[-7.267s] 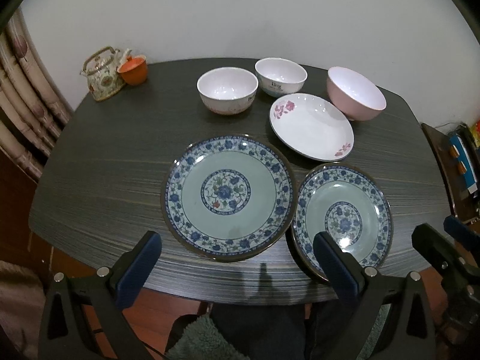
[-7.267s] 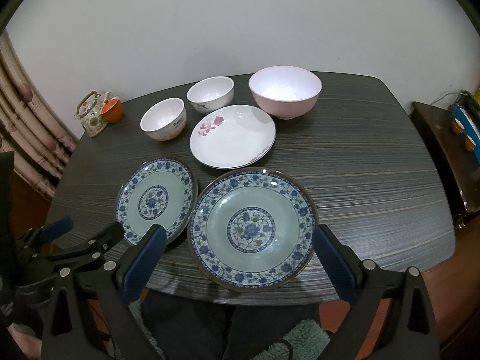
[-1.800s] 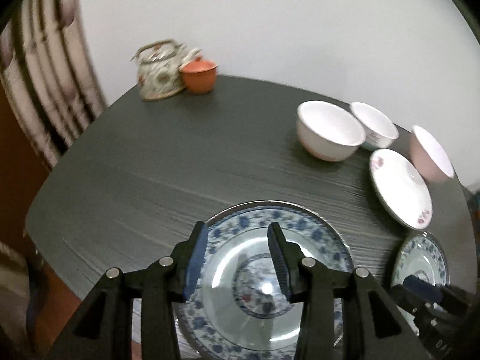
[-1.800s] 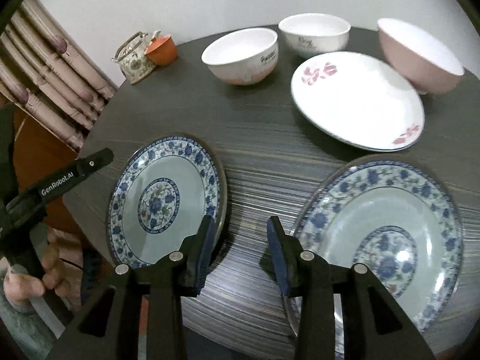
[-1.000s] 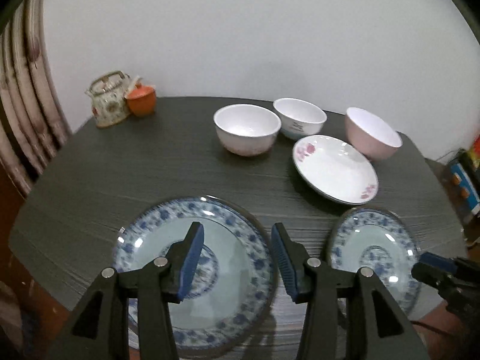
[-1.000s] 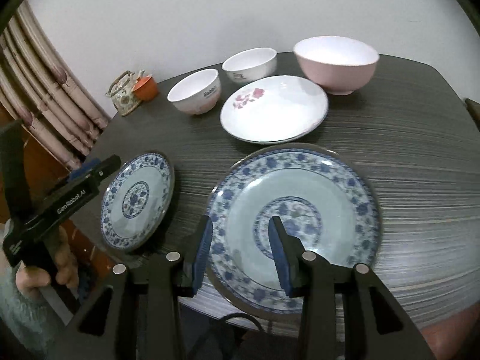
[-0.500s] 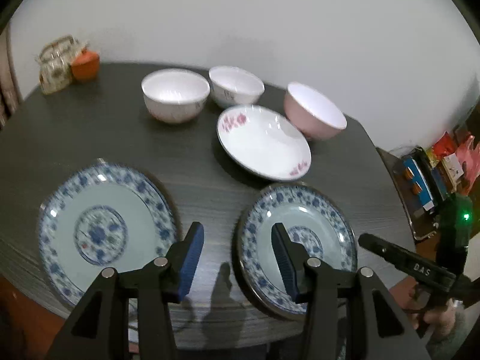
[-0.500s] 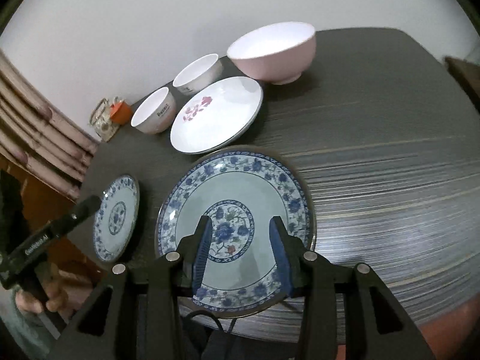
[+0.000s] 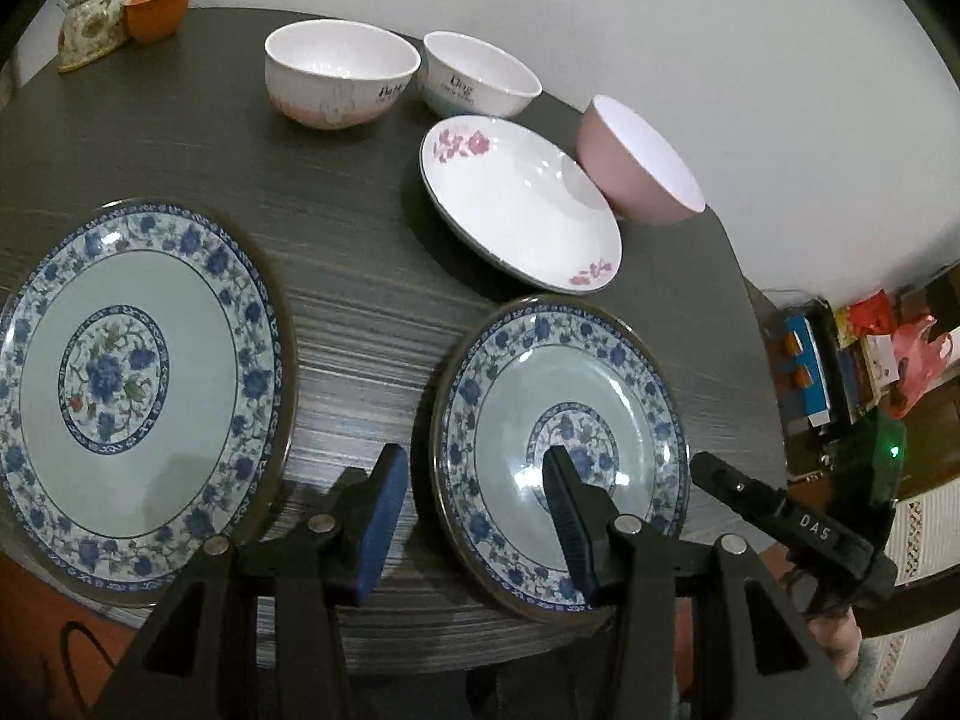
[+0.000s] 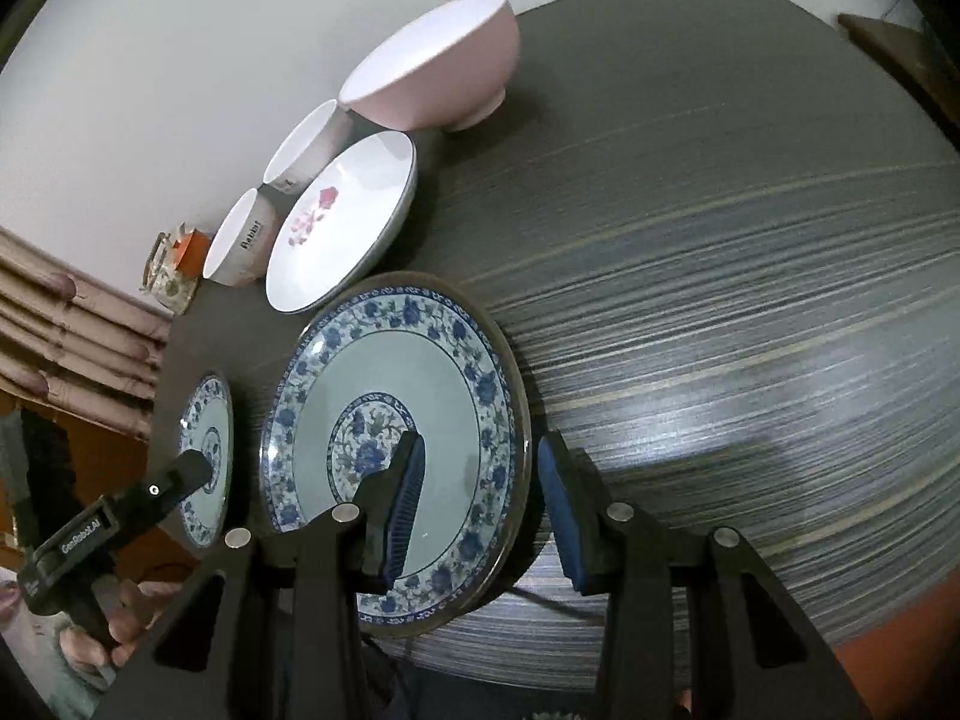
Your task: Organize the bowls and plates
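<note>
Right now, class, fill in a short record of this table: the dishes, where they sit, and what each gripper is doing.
Table: dark, streaked
Bowls: white bowl, second white bowl, pink bowl, along the back
Plates: flowered white plate, large blue plate, small blue plate
Left gripper: open, astride small blue plate's left rim
Right gripper: open, astride its right rim
Stacked: nothing yet

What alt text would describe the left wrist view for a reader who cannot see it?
The left gripper hangs with open jaws astride the left rim of the smaller blue-patterned plate on a dark table. A larger matching plate lies to its left, with a white floral plate and three bowls behind.
</note>
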`<state>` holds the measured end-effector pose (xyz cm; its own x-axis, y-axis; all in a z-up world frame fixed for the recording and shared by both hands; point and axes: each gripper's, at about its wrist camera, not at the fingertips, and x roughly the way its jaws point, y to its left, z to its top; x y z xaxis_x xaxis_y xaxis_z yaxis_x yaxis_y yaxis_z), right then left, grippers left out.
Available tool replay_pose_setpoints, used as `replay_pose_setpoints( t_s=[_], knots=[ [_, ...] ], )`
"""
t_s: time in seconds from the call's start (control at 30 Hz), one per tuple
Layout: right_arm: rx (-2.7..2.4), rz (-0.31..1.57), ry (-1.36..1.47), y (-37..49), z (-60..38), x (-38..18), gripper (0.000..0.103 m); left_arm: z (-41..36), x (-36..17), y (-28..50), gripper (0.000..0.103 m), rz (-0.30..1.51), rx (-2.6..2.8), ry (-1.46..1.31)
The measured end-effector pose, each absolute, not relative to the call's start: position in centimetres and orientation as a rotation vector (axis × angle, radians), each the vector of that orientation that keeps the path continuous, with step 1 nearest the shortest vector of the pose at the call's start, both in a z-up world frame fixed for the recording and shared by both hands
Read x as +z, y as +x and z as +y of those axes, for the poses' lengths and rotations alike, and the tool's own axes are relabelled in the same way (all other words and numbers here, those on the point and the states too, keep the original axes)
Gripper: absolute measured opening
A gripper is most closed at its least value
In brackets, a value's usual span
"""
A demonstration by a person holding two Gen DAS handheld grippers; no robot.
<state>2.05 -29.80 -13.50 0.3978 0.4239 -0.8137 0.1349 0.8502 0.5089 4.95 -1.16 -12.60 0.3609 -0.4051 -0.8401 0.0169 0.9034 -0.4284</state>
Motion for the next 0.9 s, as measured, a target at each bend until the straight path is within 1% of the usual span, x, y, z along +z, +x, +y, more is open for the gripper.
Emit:
replay_pose_setpoints(
  t_s=[0.2, 0.37, 0.43, 0.53, 0.9],
  knots=[
    [0.199, 1.187, 0.587, 2.2, -30.3, -14.1, 0.036, -0.9, -13.1, 5.5, 0.048, 1.195, -0.285, -0.394],
    [0.216, 1.211, 0.624, 2.4, -30.5, -14.8, 0.031, -0.8, -13.8, 5.9, 0.048, 1.233, -0.302, -0.444],
    [0.215, 1.218, 0.624, 2.4, -30.4, -15.1, 0.030, -0.9, -13.9, 6.1, 0.048, 1.245, -0.308, -0.451],
    [0.220, 1.226, 0.629, 2.5, -30.3, -15.4, 0.026, -1.2, -14.0, 6.4, 0.048, 1.251, -0.319, -0.450],
    [0.224, 1.242, 0.643, 2.5, -30.1, -15.8, 0.024, -1.5, -15.0, 6.9, 0.046, 1.308, -0.325, -0.486]
  ],
)
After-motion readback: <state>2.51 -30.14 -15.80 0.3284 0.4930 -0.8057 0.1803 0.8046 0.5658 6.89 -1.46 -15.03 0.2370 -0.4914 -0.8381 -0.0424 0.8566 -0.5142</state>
